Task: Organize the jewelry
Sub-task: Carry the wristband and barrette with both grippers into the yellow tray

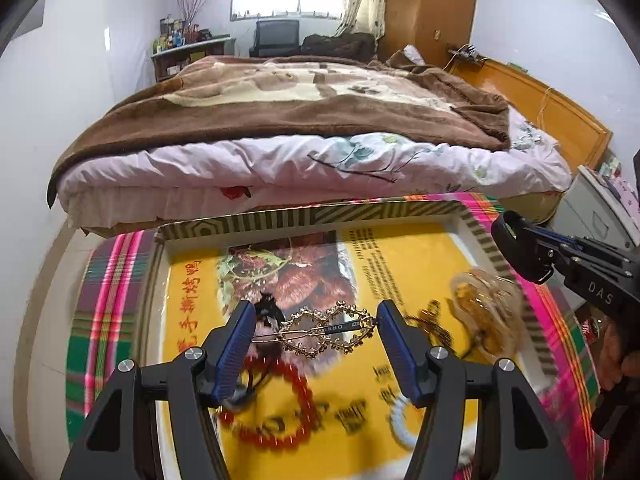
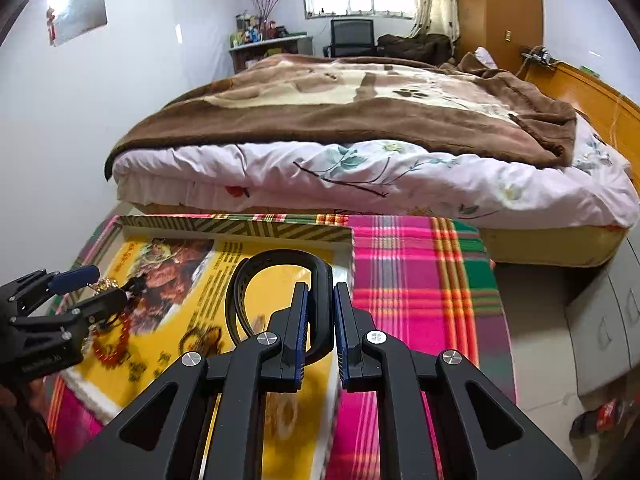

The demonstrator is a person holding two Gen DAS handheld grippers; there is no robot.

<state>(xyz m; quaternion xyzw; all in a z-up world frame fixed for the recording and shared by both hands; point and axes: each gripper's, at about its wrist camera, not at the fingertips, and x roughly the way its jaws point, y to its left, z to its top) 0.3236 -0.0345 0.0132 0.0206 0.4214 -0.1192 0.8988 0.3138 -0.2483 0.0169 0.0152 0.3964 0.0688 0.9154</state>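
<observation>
Tray (image 1: 476,227) holds red beads (image 1: 280,424); left tool (image 1: 316,322) pinches gold clip (image 1: 320,330), right tool (image 2: 320,312) grips black band (image 2: 276,268).

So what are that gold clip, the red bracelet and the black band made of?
The gold clip, held by the left gripper, looks like shiny gold-toned metal with an openwork outline. The red bracelet seems to be glossy beads, glass or plastic. The black band in the right gripper looks like matte rubber or silicone, curving flexibly.

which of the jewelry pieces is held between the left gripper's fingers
The gold hair clip, spanning the left gripper. The red bead bracelet and white bracelet lie in the tray below.
</observation>
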